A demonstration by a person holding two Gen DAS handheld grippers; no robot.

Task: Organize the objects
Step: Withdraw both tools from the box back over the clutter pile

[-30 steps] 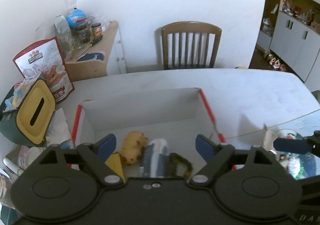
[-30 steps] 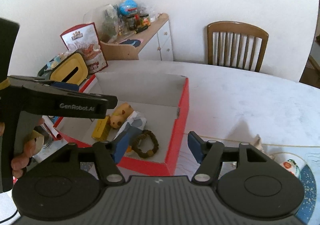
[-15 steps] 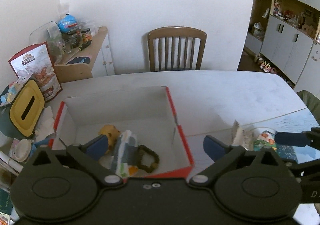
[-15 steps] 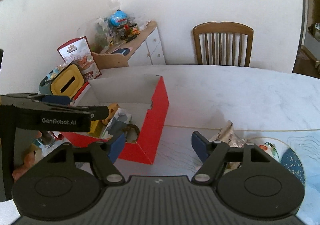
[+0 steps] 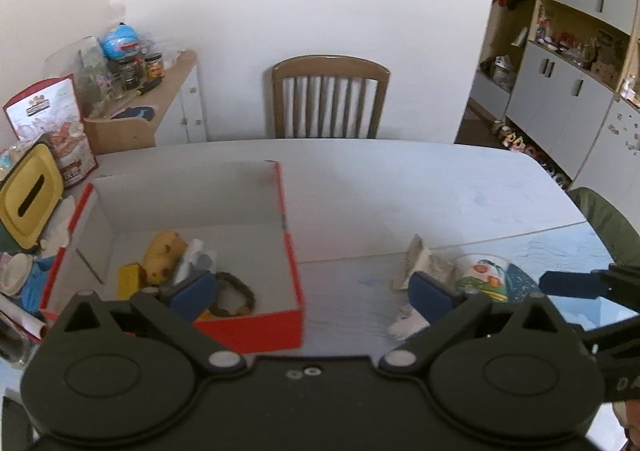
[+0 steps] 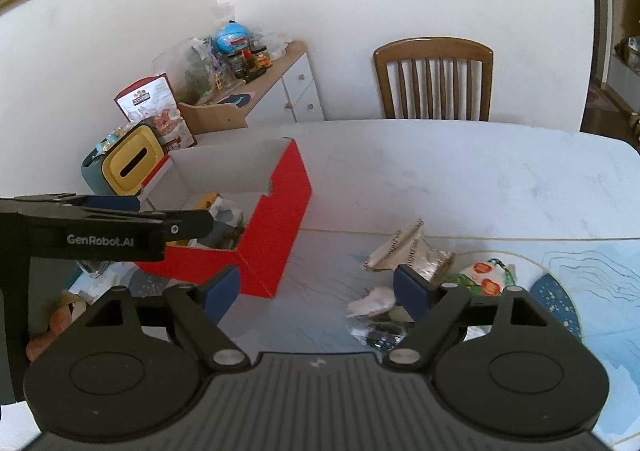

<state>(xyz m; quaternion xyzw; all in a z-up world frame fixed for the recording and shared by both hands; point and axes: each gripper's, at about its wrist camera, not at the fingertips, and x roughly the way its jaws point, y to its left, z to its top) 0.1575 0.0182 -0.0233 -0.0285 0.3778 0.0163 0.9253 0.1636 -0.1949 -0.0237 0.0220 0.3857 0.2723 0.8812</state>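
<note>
A red box (image 5: 248,327) with a white inside stands on the table (image 5: 400,187). It holds a yellow plush toy (image 5: 162,257), a yellow block (image 5: 128,281), a packet (image 5: 196,259) and a bead bracelet (image 5: 236,291). Right of the box lie a crumpled silver packet (image 6: 404,251), a colourful packet (image 6: 484,275) and a white tissue (image 6: 372,301). My left gripper (image 5: 311,291) is open and empty, over the box's right front corner. My right gripper (image 6: 318,289) hangs just before the loose packets; its jaws are opening with nothing between them.
A yellow-lidded tissue box (image 5: 28,199) and a snack bag (image 5: 52,119) stand left of the red box. Behind the table are a wooden chair (image 5: 330,99) and a low cabinet (image 5: 160,91) crowded with jars. A blue patterned mat (image 6: 592,291) covers the table's right front.
Both grippers have slid to the right, away from above the box and toward the loose packets. Both pairs of jaws stand wider than before.
</note>
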